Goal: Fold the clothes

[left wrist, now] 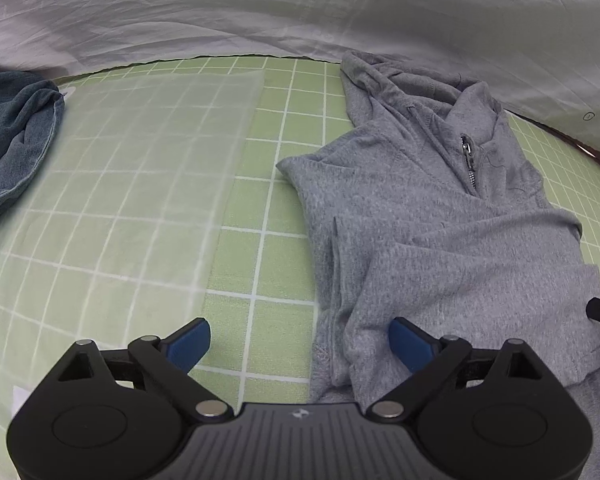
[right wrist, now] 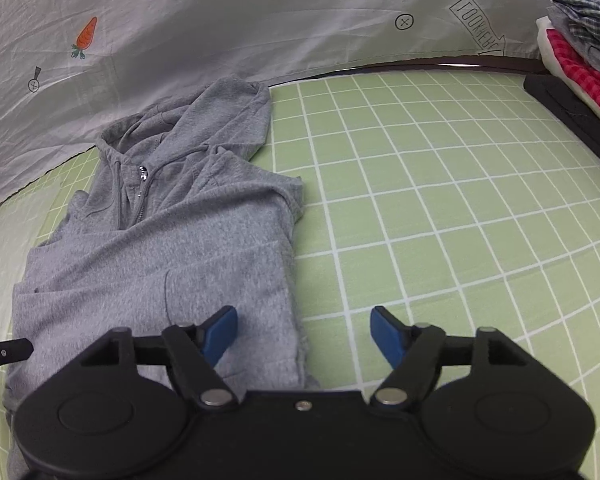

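Both my tongs are wide apart and hold nothing. My left tongs (left wrist: pixel 299 346) hang over the left edge of the grey hoodie (left wrist: pixel 440 232). My right tongs (right wrist: pixel 304 334) hang over its right edge. It lies partly folded on the green table (right wrist: pixel 440 200), zipper (right wrist: pixel 141 184) facing up.

A green gridded mat (right wrist: pixel 440 200) lies before a wrinkled white printed sheet (right wrist: pixel 260 20).
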